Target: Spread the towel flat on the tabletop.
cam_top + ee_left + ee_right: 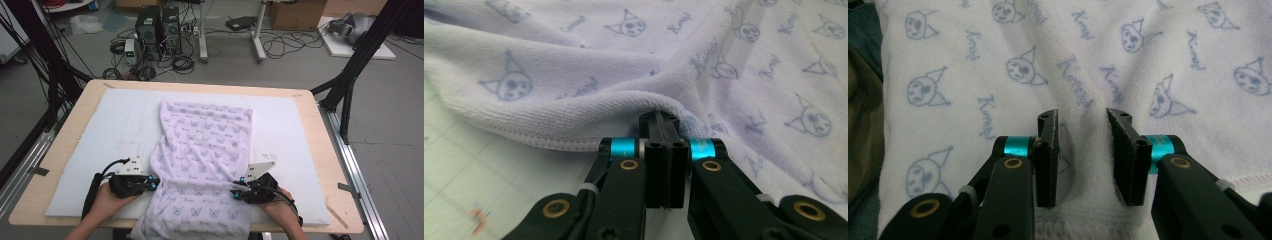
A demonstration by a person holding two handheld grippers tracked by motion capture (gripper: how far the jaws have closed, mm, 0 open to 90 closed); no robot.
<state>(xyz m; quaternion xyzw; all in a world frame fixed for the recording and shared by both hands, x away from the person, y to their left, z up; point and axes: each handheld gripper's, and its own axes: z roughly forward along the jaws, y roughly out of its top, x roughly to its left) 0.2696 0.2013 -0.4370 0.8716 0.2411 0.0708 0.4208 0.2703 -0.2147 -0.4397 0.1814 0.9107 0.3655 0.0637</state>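
A pale lavender towel (205,145) printed with small cat faces lies lengthwise on the white foam mat (100,130), and its near end hangs over the table's front edge. My left gripper (152,184) is at the towel's left edge near the front. In the left gripper view its jaws are pressed together on the bunched hem of the towel (624,60), the left gripper (659,120) pinching a fold. My right gripper (235,194) sits at the towel's right front part. In the right gripper view, the right gripper (1083,122) stands open with the towel (1098,50) lying flat between its jaws.
The mat covers a wooden table (325,165). Black frame posts (350,75) rise at both sides. Behind the table, computer towers (157,30), cables and boxes stand on the floor. Bare mat lies left and right of the towel.
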